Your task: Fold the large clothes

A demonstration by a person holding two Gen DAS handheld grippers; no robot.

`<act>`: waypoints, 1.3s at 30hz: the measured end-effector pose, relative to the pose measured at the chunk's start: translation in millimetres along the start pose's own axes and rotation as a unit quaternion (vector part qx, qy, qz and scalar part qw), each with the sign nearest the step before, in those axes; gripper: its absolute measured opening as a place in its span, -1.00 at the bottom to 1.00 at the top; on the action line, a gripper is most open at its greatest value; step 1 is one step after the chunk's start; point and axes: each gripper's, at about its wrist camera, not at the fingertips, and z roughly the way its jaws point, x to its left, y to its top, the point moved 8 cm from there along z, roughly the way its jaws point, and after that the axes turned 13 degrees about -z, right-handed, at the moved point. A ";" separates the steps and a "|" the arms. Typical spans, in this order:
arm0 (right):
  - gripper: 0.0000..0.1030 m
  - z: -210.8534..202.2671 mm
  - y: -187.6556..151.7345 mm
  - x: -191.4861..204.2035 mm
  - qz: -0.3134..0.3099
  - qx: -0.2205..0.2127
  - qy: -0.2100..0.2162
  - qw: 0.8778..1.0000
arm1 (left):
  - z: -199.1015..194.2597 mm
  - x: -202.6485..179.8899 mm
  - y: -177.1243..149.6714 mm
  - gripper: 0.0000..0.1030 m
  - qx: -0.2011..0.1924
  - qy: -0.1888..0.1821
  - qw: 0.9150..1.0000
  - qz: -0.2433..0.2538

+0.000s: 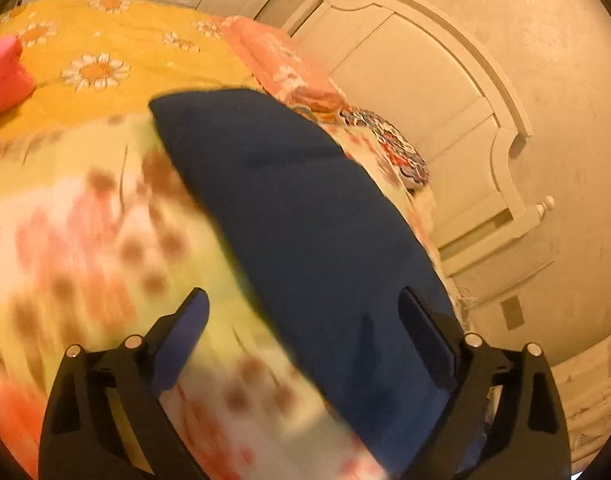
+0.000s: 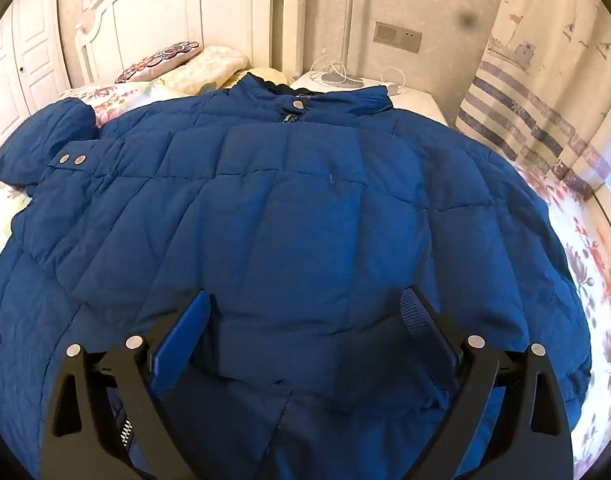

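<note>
A large blue padded jacket [image 2: 305,208] lies spread on the bed in the right wrist view, collar [image 2: 297,100] at the far end. One sleeve is folded across the chest, its snap cuff [image 2: 73,159] at the left. My right gripper [image 2: 305,312] hovers open over the jacket's near hem, with nothing pinched between its fingers. In the blurred left wrist view a dark blue part of the jacket [image 1: 305,208] runs diagonally over the flowered sheet [image 1: 85,240]. My left gripper [image 1: 305,312] stands open above its edge, the right finger [image 1: 425,332] over the blue cloth.
A white headboard [image 2: 177,12] and pillows [image 2: 209,64] stand behind the collar. A bedside table [image 2: 405,96] bears a lamp and cables; a patterned curtain [image 2: 545,80] hangs on the right. In the left wrist view lie a yellow daisy blanket [image 1: 105,68] and a pink cushion [image 1: 1,76].
</note>
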 end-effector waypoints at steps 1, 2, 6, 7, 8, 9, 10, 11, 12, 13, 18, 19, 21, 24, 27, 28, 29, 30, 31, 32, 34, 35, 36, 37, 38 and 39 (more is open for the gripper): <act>0.78 -0.2 -0.1 0.2 0.000 0.000 0.000 1.000 | 4.3 -0.7 4.7 0.72 -0.004 0.002 1.000 0.005; 0.78 -0.7 -0.8 0.9 0.000 0.000 0.001 1.000 | 10.1 -1.4 9.6 0.58 -0.011 0.008 1.000 0.009; 0.78 -0.1 -1.1 -0.2 0.005 0.000 0.008 1.000 | 21.2 -11.8 12.9 -0.86 -0.002 0.032 0.999 0.036; 0.78 -0.2 -1.2 -0.3 0.006 -0.001 0.009 1.000 | 15.2 -19.5 12.4 -0.90 -0.012 0.022 0.999 0.039; 0.78 -0.4 -1.2 -0.5 0.007 -0.002 0.009 1.000 | -0.2 -33.8 10.8 -0.91 -0.038 0.002 0.998 0.053; 0.78 -0.8 -1.1 -0.6 0.007 -0.003 0.010 1.000 | -12.9 -46.4 5.2 -0.91 -0.052 -0.020 0.996 0.071; 0.78 -1.4 -1.0 -0.7 0.008 -0.004 0.010 1.000 | -30.3 -67.7 -7.3 -0.92 -0.062 -0.047 0.992 0.097; 0.78 -1.8 -0.9 -0.8 0.009 -0.005 0.011 1.000 | -47.9 -90.6 -24.3 -0.92 -0.067 -0.075 0.987 0.126; 0.78 -2.2 -0.8 -1.1 0.010 -0.006 0.010 1.000 | -63.1 -110.3 -42.5 -0.93 -0.066 -0.101 0.981 0.152; 0.78 -3.1 -0.6 -1.9 0.012 -0.008 0.008 1.000 | -82.1 -136.1 -69.2 -0.93 -0.061 -0.135 0.971 0.187; 0.77 -44.9 4.1 -45.7 0.108 -0.090 -0.022 0.990 | -138.1 -222.8 -245.4 -0.92 0.018 -0.233 0.895 0.381; 0.77 -59.3 4.2 -60.5 0.136 -0.109 -0.034 0.984 | -140.8 -227.6 -284.3 -0.92 0.039 -0.238 0.878 0.413; 0.77 -93.0 0.4 -91.9 0.199 -0.156 -0.044 0.966 | -137.2 -227.2 -366.4 -0.91 0.077 -0.229 0.835 0.494; 0.79 -132.4 -15.4 -132.0 0.263 -0.189 -0.067 0.944 | -105.9 -199.1 -469.1 -0.83 0.122 -0.167 0.774 0.599; 0.79 -147.2 -29.9 -149.8 0.265 -0.184 -0.085 0.943 | -66.6 -158.6 -528.7 -0.60 0.139 -0.091 0.730 0.662; 0.79 -149.0 -35.3 -153.0 0.261 -0.178 -0.092 0.944 | -66.0 -154.5 -534.0 -0.56 0.105 -0.085 0.719 0.682; 0.79 -150.2 -41.5 -155.6 0.257 -0.172 -0.097 0.946 | -69.6 -153.2 -538.2 -0.51 0.080 -0.075 0.702 0.704; 0.79 -151.6 -47.2 -156.8 0.256 -0.170 -0.099 0.946 | -71.7 -152.7 -537.4 -0.34 0.074 -0.073 0.692 0.715; 0.79 -151.4 -52.3 -158.8 0.258 -0.168 -0.100 0.946 | -78.0 -153.8 -536.0 -0.05 0.071 -0.077 0.683 0.723; 0.79 -149.6 -57.1 -160.6 0.263 -0.165 -0.098 0.945 | -90.1 -155.2 -531.8 0.39 0.076 -0.095 0.676 0.727; 0.79 -143.0 -63.3 -161.2 0.275 -0.159 -0.089 0.944 | -120.6 -160.3 -516.4 0.73 0.062 -0.139 0.674 0.723; 0.79 -140.1 -65.2 -159.6 0.278 -0.157 -0.085 0.944 | -140.4 -163.8 -503.7 0.82 0.040 -0.166 0.675 0.718; 0.79 -137.0 -65.6 -157.6 0.278 -0.154 -0.080 0.945 | -153.1 -166.7 -494.2 0.88 0.026 -0.184 0.677 0.712; 0.79 -133.8 -63.2 -153.1 0.270 -0.151 -0.075 0.948 | -166.5 -168.2 -476.7 0.93 0.014 -0.206 0.687 0.697; 0.79 -130.3 -57.6 -144.5 0.253 -0.149 -0.070 0.953 | -176.8 -168.2 -446.1 0.96 0.006 -0.223 0.714 0.664; 0.79 -129.5 -53.3 -136.9 0.237 -0.149 -0.065 0.958 | -180.6 -169.6 -425.8 0.96 0.006 -0.226 0.740 0.634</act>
